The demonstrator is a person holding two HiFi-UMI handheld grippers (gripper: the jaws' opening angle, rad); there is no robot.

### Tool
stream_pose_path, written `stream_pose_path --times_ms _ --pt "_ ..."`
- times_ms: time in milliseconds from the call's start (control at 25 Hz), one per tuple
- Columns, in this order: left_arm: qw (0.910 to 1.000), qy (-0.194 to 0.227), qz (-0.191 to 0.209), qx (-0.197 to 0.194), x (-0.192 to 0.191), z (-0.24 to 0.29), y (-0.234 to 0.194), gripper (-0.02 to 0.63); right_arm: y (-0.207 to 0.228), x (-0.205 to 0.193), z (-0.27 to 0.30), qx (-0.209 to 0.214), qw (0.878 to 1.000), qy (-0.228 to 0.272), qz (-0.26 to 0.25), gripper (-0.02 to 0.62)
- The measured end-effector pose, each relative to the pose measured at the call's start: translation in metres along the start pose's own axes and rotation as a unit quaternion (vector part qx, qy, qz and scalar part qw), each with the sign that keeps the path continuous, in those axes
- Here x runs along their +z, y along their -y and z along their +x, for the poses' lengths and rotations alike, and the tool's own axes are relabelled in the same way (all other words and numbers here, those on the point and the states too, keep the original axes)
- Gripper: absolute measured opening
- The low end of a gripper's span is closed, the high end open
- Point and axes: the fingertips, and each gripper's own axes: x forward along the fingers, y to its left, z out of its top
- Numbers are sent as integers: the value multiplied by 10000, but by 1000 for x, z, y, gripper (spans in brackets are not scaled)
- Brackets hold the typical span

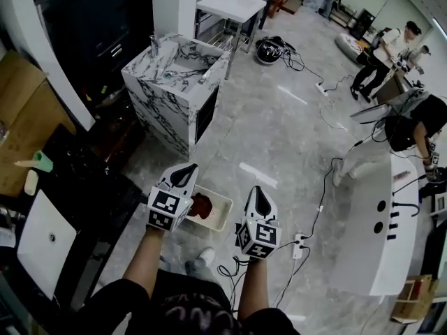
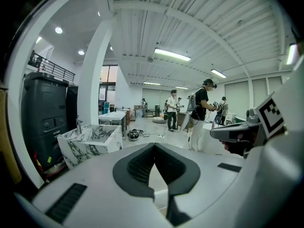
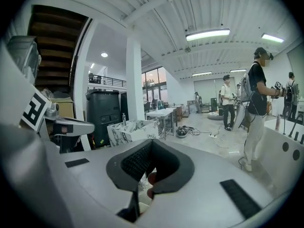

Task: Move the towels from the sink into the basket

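Hovers left gripper (image 1: 183, 175) and right gripper (image 1: 260, 195) above the basket (image 1: 223, 209), both pinched closed on nothing; shows a reddish towel (image 1: 201, 205) already inside. Next, probably: head to the marble sink (image 1: 167, 109), open up, fetch any towel remaining

A white rectangular plastic basket (image 1: 219, 213) sits on the pale grey polished floor (image 1: 279, 131) at six o'clock in the frame. A crumpled rust-red towel (image 1: 201, 205) lies inside it. The left gripper (image 1: 186, 173) hovers over the basket's nine o'clock edge, and the right gripper (image 1: 258, 194) is just off its three o'clock side. Both point toward twelve with their jaws drawn together and carry nothing. At eleven o'clock, well apart, stands a black-veined white marble sink block (image 1: 167, 96). Several people (image 1: 377, 61) stand at two o'clock.
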Motion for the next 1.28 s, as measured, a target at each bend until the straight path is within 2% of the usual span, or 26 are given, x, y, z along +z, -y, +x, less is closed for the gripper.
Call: stream_pose_path --times_ms 560,760,1280 --pt "9984 515 198 128 65 -28 -20 15 -21 60 -9 56 9983 521 -257 14" --pt "9978 648 129 108 73 -36 -20 15 -22 70 -22 -3 9973 676 -304 14" --pt "9954 746 605 25 94 -44 1 15 -8 88 -41 -144 9954 917 -237 14"
